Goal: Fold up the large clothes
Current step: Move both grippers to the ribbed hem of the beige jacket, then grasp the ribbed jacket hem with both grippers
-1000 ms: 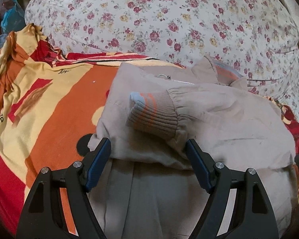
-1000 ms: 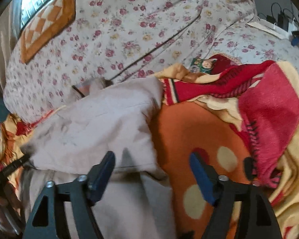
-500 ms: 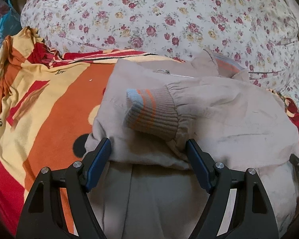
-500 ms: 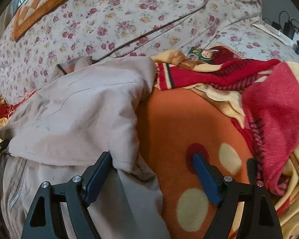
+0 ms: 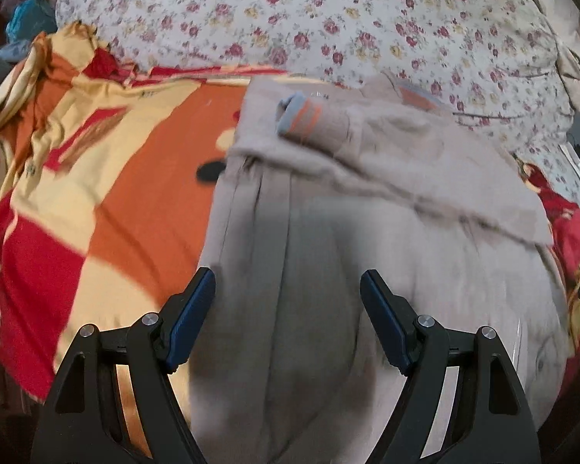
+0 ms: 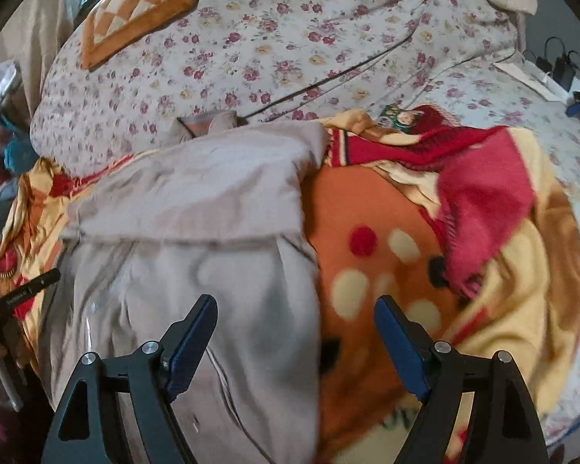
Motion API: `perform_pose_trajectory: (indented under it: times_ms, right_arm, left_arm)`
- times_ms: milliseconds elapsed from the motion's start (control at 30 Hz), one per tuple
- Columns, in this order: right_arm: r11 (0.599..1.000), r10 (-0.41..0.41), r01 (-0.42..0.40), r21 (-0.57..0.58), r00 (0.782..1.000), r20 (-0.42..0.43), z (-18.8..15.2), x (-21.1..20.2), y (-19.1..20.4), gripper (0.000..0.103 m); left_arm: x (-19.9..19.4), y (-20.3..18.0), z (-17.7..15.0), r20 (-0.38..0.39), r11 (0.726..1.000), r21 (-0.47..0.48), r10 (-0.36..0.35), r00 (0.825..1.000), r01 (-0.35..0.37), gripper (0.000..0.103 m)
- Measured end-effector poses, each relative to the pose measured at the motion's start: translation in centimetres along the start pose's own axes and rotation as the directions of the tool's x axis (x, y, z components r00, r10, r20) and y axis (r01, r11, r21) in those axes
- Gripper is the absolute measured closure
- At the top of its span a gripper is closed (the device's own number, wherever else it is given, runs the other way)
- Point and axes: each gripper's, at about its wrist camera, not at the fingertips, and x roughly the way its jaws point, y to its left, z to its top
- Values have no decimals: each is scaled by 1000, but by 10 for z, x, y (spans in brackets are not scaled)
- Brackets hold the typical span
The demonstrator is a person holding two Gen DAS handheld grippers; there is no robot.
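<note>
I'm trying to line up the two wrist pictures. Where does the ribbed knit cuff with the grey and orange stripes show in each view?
Left wrist: the ribbed knit cuff lies upper centre, on the folded top part of the beige jacket.
Right wrist: not in view; only a striped ribbed collar peeks out at the jacket's far edge.
Shared landmark: the orange spotted blanket beside the jacket.

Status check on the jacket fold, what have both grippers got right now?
Left gripper open, empty. Right gripper open, empty. Beige jacket lies on the orange blanket, top part folded over, ribbed cuff on top. Nothing blocking.
</note>
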Motion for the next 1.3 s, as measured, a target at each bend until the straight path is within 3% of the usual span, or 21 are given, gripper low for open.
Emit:
perform_pose_trajectory:
  times_ms: [200, 233, 300, 400, 467, 567, 633, 733, 767, 800, 867, 1100, 1233, 1300]
  right_arm:
    - [999, 42, -42, -3, 998, -37, -39, -1, -4, 23]
    - [999, 30, -31, -14, 998, -47, -43, 3, -2, 28]
    - [998, 29, -33, -48, 995, -94, -50, 16, 5, 73]
    - [994, 4, -13, -110, 996, -86, -55, 15, 15, 96]
    - [991, -29, 21, -135, 998, -60, -53, 7, 14, 98]
    - [994, -67, 63, -85, 996, -52, -48, 2, -5, 101]
    - [997, -53, 49, -63, 996, -67, -50, -1, -12, 101]
    - [996, 87, -88, -19, 993, -82, -56, -19, -11, 97]
    - [993, 118, -119, -6, 989, -94, -61, -24, -10, 82]
    - [988, 152, -152, 8, 982, -110, -68, -30, -10, 49]
    - [985, 174, -173, 22, 977, -124, -81, -37, -8, 27]
    - [973, 230, -231, 28, 944, -237, -128, -32, 1, 27]
    - [951, 307, -306, 40, 919, -246, -134, -28, 9, 27]
    - [947, 308, -322, -9, 914, -265, -136, -27, 22, 30]
  left_arm:
    - [-16, 11, -28, -19, 1000, 2, -14, 1000, 15, 25]
    - [-18, 12, -30, -21, 1000, 0, -17, 1000, 17, 25]
    - [-20, 16, -37, -35, 1000, -7, -18, 999, 18, 25]
    - [-27, 22, -45, -48, 1000, -20, -23, 999, 22, 25]
    - [-36, 27, -53, -45, 999, -16, -28, 999, 28, 25]
    - [-43, 31, -62, -62, 999, -4, -37, 997, 36, 25]
    - [-46, 33, -69, -83, 999, -3, -53, 995, 53, 25]
    - [-51, 36, -81, -110, 997, -6, -81, 991, 81, 25]
    - [-52, 38, -86, -122, 996, -8, -89, 989, 89, 25]
    - [-52, 40, -90, -134, 995, -11, -95, 986, 95, 25]
    - [-49, 42, -98, -172, 994, -16, -109, 979, 107, 25]
    - [-33, 30, -128, -264, 986, -26, -163, 951, 162, 25]
    - [-32, 26, -134, -275, 980, -12, -194, 942, 199, 25]
    - [-33, 28, -134, -276, 974, -22, -221, 935, 224, 25]
